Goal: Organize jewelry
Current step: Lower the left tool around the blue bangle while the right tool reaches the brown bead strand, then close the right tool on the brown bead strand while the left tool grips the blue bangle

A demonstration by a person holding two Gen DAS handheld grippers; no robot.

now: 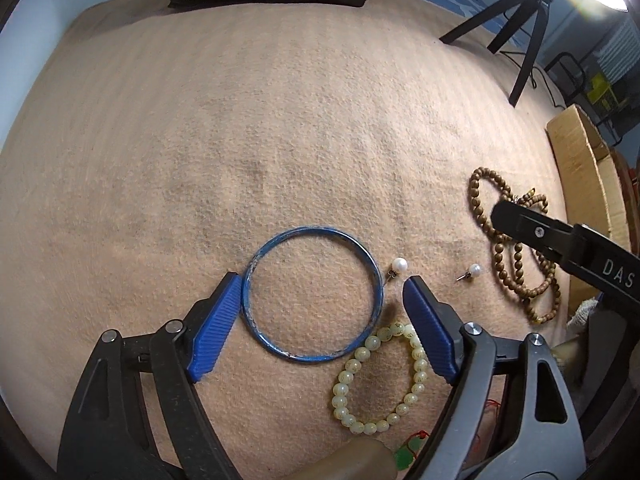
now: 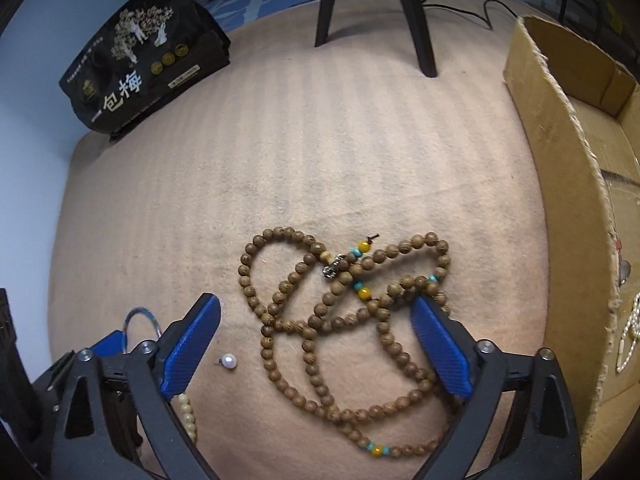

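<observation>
A blue bangle [image 1: 314, 294] lies flat on the peach blanket between the open fingers of my left gripper [image 1: 322, 286]; the left finger touches its rim. A pale green bead bracelet [image 1: 378, 376] lies just below right of it. Two pearl earrings [image 1: 399, 266] [image 1: 474, 270] lie to the right. A long brown wooden bead necklace [image 2: 340, 320] lies tangled between the open fingers of my right gripper [image 2: 316, 312], which hovers low over it. That necklace [image 1: 516, 256] and the right gripper's black finger [image 1: 532, 232] also show in the left wrist view. One pearl earring [image 2: 229, 359] lies by the right gripper's left finger.
A cardboard box [image 2: 560, 152] stands open at the right, with a pale pearl strand [image 2: 628, 340] inside. A black snack bag [image 2: 140, 60] lies at the far left. Black tripod legs [image 2: 416, 12] stand at the back. A green pendant on red cord [image 1: 412, 446] lies near the bottom edge.
</observation>
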